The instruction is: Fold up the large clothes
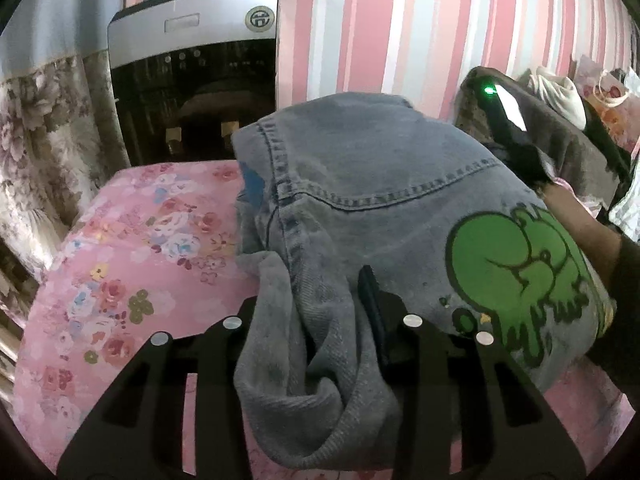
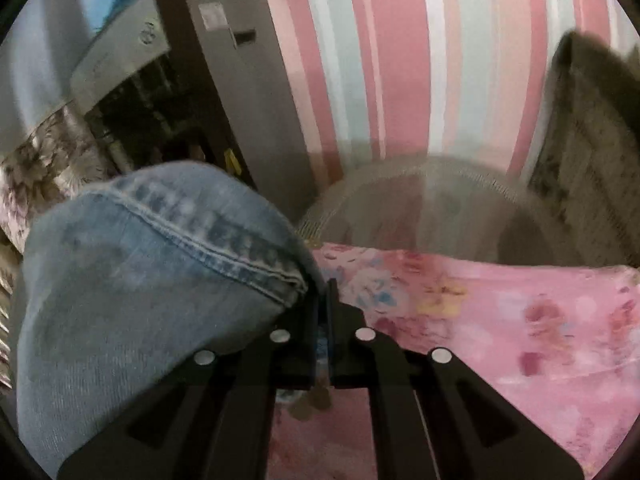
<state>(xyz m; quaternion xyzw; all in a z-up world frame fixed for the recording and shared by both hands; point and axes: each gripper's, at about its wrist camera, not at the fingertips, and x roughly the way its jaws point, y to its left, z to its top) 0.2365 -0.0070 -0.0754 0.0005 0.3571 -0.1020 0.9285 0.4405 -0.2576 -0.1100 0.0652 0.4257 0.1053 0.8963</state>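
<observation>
The jeans point(image 1: 360, 184) lie bunched on the pink floral sheet point(image 1: 132, 264), which serves here as the landmark: the denim heap sits on the sheet's middle, its seamed upper part humped toward the striped wall point(image 1: 400, 24) behind the sheet, and a green cartoon print point(image 1: 516, 264) faces up on the side nearest the person's arm point(image 1: 580, 224). The left gripper point(image 1: 316, 320) stands partly open over the sheet's near edge with a thick grey fold of the jeans filling the gap between its fingers; only one dark pad point(image 1: 372, 304) shows against the cloth, the other being buried under the fold, so the fold looks clamped. In the right wrist view the right gripper point(image 2: 325, 304) is closed almost to nothing, its pads meeting at the hem corner of the jeans point(image 2: 160, 264); a thin strip of blue shows between them, so it seems to pinch the denim edge just above the sheet point(image 2: 500, 312). A dispenser point(image 1: 192, 64) stands beyond the sheet's far left corner, beside a floral curtain point(image 1: 40, 132).
</observation>
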